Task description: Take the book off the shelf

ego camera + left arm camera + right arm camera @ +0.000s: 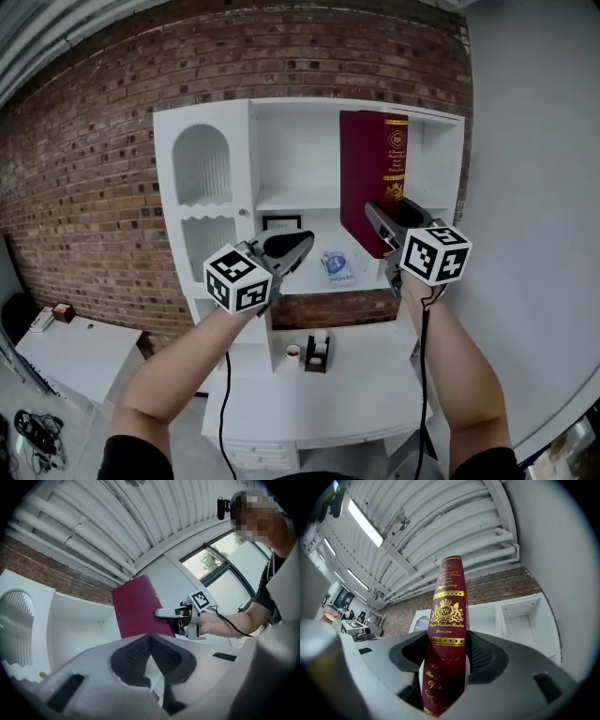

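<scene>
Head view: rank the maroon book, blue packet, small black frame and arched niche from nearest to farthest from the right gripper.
1. maroon book: clamped in the right gripper.
2. blue packet: on the shelf, just left.
3. small black frame: farther left, shelf's back.
4. arched niche: far left.

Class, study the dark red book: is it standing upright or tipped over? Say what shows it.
Upright. The book stands with its gold-lettered spine vertical, and its lower end is gripped in the right claw.
</scene>
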A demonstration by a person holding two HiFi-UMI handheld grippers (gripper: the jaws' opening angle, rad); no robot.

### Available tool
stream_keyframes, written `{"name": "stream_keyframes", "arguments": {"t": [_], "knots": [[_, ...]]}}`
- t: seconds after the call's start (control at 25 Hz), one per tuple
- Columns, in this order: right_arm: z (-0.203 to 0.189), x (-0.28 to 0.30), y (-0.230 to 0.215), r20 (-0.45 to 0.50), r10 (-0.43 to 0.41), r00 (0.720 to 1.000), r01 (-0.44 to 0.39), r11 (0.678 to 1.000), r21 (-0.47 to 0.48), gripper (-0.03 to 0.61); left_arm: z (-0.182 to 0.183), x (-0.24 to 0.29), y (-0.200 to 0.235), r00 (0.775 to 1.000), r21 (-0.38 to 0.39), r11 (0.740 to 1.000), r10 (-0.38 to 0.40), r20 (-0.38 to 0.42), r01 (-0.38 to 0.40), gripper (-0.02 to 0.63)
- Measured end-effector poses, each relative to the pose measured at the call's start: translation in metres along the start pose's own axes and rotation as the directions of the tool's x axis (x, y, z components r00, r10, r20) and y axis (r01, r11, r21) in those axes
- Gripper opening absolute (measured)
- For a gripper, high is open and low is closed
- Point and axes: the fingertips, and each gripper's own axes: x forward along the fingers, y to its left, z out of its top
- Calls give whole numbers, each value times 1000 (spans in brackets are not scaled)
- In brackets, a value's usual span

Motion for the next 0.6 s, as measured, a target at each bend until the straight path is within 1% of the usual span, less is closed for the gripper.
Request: {"name": "stream_keyframes", "arguments": {"t": [0.12, 0.24, 0.32, 0.4, 0.48, 0.6], "knots": [[3, -28, -1, -15, 27, 1000, -27, 1000, 8, 242, 9, 9, -26, 1000, -9, 1000, 13, -14, -13, 8], [-12, -60, 1, -53, 48, 997, -47, 999, 27, 241, 6, 11, -53, 999, -36, 999, 33, -36, -35, 8], [-27, -83, 4, -72, 59, 996, -55, 997, 47, 241, 1, 11, -74, 997, -51, 997, 46, -57, -49, 8], [-45, -107, 9, -88, 76, 993, -68, 994, 89, 241, -6, 10, -98, 995, -63, 996, 56, -82, -61, 8], [-65, -130, 18, -109, 100, 989, -85, 987, 140, 241, -14, 5, -122, 992, -81, 994, 61, -108, -70, 8], [-95, -160, 39, -146, 131, 981, -103, 978, 184, 241, -29, -11, -155, 986, -112, 990, 68, -154, -85, 8]]}}
